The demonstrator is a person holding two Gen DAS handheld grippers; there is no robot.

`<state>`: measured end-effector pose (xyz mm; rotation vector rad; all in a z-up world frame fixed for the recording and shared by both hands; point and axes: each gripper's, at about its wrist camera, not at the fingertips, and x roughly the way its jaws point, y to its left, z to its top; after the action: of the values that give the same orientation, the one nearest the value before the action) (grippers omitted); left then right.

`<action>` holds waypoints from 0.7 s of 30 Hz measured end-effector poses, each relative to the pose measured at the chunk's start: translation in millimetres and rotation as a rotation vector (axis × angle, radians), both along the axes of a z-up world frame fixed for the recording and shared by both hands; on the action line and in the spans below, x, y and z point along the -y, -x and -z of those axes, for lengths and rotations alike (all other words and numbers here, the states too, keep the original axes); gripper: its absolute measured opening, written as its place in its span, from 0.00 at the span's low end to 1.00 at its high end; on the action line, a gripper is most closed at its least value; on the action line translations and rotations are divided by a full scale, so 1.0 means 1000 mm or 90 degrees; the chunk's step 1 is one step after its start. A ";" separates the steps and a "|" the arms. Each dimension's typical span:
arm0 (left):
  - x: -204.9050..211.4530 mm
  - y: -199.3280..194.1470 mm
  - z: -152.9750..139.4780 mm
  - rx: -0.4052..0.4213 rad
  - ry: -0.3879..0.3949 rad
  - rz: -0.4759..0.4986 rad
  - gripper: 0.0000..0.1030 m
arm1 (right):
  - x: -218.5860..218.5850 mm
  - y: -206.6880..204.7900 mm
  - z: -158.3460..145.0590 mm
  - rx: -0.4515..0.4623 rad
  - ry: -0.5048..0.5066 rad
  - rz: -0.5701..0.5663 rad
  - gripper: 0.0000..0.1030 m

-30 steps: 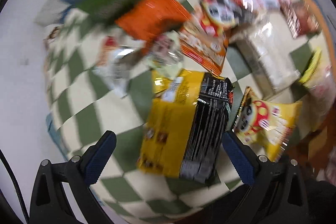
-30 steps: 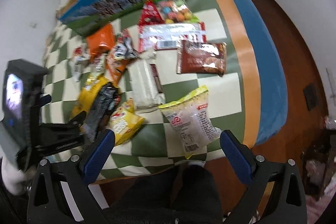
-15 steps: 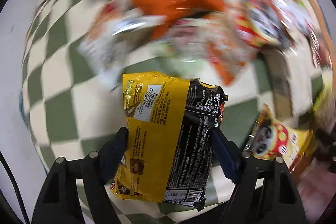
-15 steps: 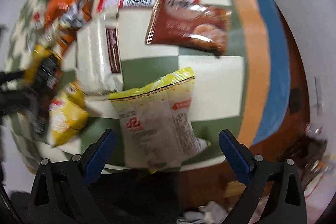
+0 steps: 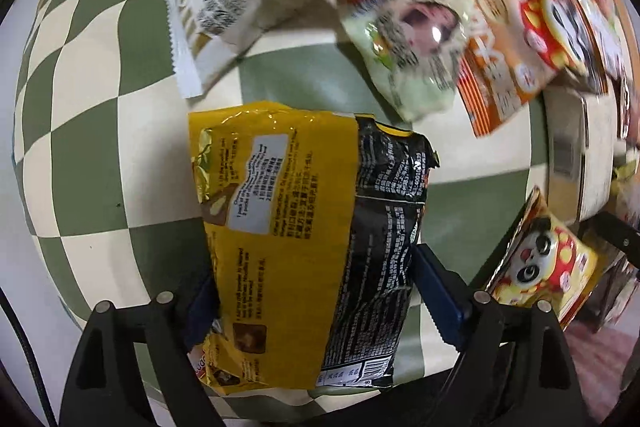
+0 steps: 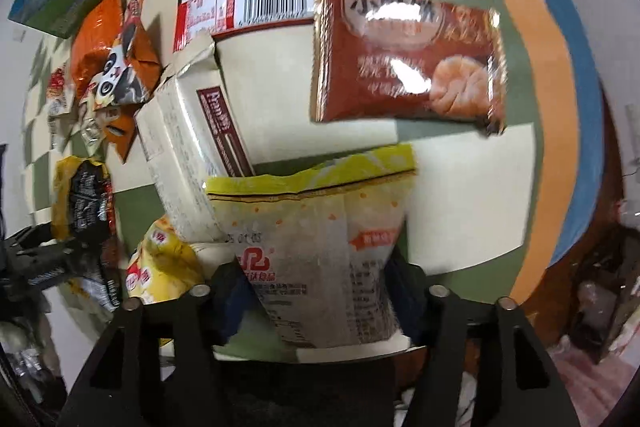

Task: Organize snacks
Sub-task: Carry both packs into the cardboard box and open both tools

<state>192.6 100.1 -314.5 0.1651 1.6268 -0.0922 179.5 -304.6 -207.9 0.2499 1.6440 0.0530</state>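
Since a second ago both grippers have come down from a wide-open hover over the checkered tablecloth [image 5: 88, 163] and closed in on a packet each. The left gripper [image 5: 316, 291] now has its jaws pressed against the two long sides of the yellow-and-black packet [image 5: 312, 227], which lies near the cloth's near edge. The right gripper [image 6: 320, 291] has its jaws closed against the lower part of the pale packet with the yellow top [image 6: 320, 247], which overhangs the near edge of the table.

The risks, as I judge them:

- Both packets are soft and air-filled. Gripped across their width they may buckle or slide out on lifting, the more so as each is held near its lower end, with most of the bag hanging forward of the jaws.
- The pale packet's upper corner touches the cream carton [image 6: 188, 147], and the small yellow panda bag [image 6: 160, 263] lies just beside the right gripper's left jaw. A careless lift could drag either along.
- That panda bag sits by the table's near edge, so a nudge could send it to the floor.
- Squeezing harder could crush brittle contents.
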 end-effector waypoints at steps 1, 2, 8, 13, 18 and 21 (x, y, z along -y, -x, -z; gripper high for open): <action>0.003 0.003 -0.002 -0.004 -0.002 0.002 0.86 | 0.005 0.002 0.003 -0.006 -0.011 0.003 0.73; 0.005 0.007 -0.003 -0.008 -0.006 -0.003 0.85 | 0.008 0.003 0.004 -0.011 -0.021 0.004 0.73; 0.011 0.043 -0.023 0.047 -0.022 -0.055 0.82 | 0.020 0.010 0.019 -0.005 0.010 -0.011 0.50; 0.001 0.053 -0.071 0.078 -0.001 -0.103 0.81 | 0.056 0.012 0.001 0.002 0.001 0.001 0.42; 0.006 0.066 -0.127 0.119 0.050 -0.129 0.80 | 0.084 0.005 -0.060 0.013 -0.026 0.005 0.42; 0.010 0.066 -0.165 0.162 0.076 -0.136 0.80 | 0.095 -0.008 -0.096 0.042 -0.059 -0.003 0.42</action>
<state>126.7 89.6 -149.2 -0.0874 1.3724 -0.0039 187.4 -400.0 -111.9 0.3113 1.5791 0.1404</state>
